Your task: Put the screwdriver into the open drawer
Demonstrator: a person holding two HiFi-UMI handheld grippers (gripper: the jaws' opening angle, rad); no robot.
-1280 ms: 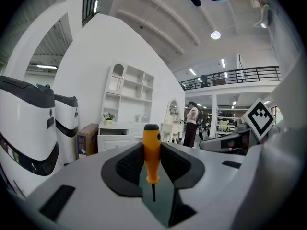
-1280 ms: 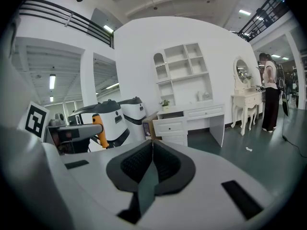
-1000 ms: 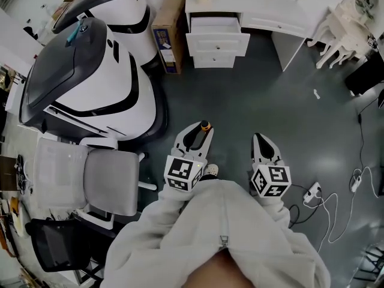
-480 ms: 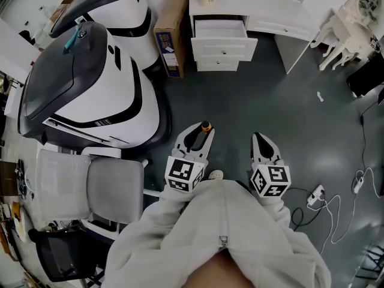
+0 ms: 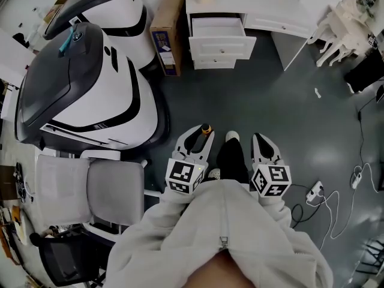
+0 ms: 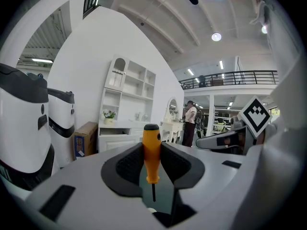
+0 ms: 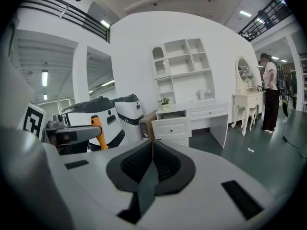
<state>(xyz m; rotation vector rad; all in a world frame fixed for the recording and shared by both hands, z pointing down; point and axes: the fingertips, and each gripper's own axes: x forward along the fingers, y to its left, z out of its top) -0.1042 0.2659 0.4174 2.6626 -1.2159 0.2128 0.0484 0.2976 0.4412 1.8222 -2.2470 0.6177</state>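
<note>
The screwdriver (image 6: 151,150) has an orange handle and stands upright between the left gripper's pads, shaft pointing down. My left gripper (image 5: 200,132) is shut on it; in the head view the handle's end (image 5: 205,126) sticks out past the fingertips. My right gripper (image 5: 260,138) is level with the left one, jaws shut and empty (image 7: 152,146). The open drawer (image 5: 217,24) is the top one of a white drawer unit far ahead across the dark floor. In the right gripper view the drawer unit (image 7: 171,123) stands past the jaw tips. Both grippers are far from it.
Two large white and dark grey machines (image 5: 84,83) fill the left side, with a cardboard box (image 5: 165,32) beside the drawers. A grey office chair (image 5: 90,191) stands at the near left. White chairs (image 5: 345,23) and floor cables with a power strip (image 5: 315,191) lie right.
A dark trouser leg with a white shoe has stepped forward between the two grippers. The floor and furniture have shifted slightly in the view. Both grippers keep their grip states.
</note>
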